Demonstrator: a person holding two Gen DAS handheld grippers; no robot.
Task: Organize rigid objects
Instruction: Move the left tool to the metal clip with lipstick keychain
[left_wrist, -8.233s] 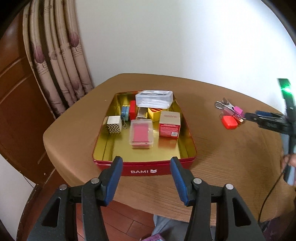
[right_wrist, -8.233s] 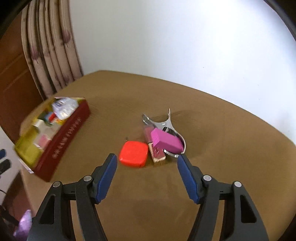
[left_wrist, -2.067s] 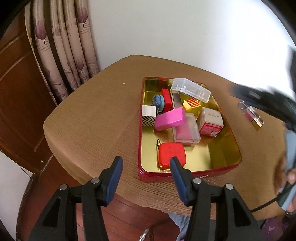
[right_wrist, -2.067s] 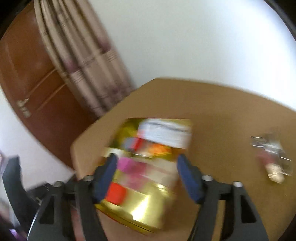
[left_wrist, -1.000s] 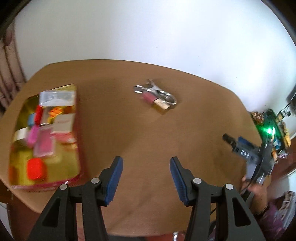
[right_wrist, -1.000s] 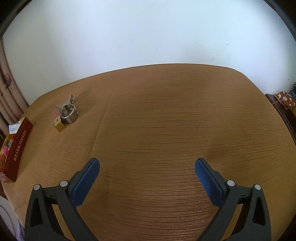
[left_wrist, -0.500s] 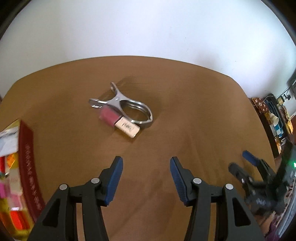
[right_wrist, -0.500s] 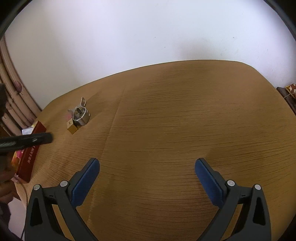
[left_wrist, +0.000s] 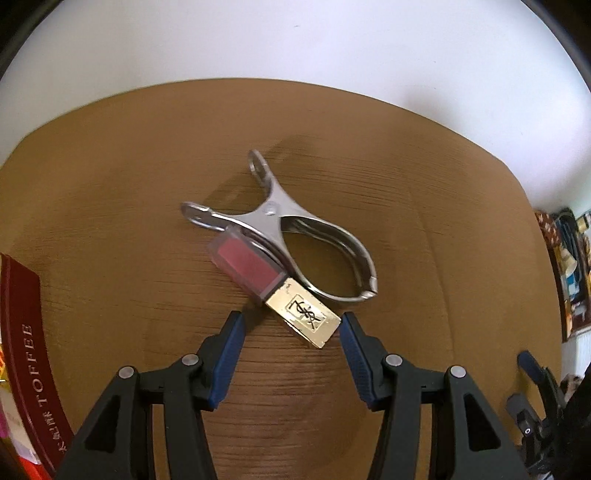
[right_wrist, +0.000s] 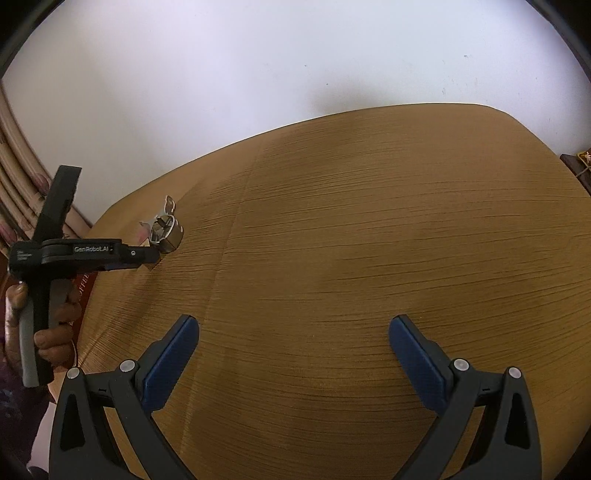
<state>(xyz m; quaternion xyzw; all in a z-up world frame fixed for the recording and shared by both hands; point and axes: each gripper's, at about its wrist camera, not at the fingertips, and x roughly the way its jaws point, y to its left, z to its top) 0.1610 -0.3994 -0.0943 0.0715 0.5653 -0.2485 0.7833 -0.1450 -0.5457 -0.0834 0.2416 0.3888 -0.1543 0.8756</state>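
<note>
The lipstick (left_wrist: 274, 282), a small case with a clear pink body and a gold cap bearing a black monogram, lies flat on the brown tabletop (left_wrist: 424, 206), and I see it just ahead of my left claw (left_wrist: 291, 320). Its gold cap end reaches into the gap between the two blue pads (left_wrist: 231, 341), nearer the right pad than the left, but neither pad presses on it: the left claw stands part open with nothing gripped. The lipstick runs diagonally, pink end far and left, gold end near and right. Touching its far side is a large silver metal clip (left_wrist: 291, 236), lying flat with its two looped handles pointing far and left and its rounded mouth closed at the right. One arm of the clip runs along the pink body.

At the left edge of my left view is the dark red wall of a tin (left_wrist: 26, 339) printed with the word TOFFEE; bits of colourful contents show inside it, too cropped to identify.

From the right wrist view, my right claw (right_wrist: 293, 350) hangs over bare tabletop well right of the clip, its pads spread wide and holding nothing. That view shows the left claw at the left, held by a hand (right_wrist: 55, 325), its tip by the clip, with patterned curtains (right_wrist: 18, 192) behind against the white wall (right_wrist: 258, 74).
</note>
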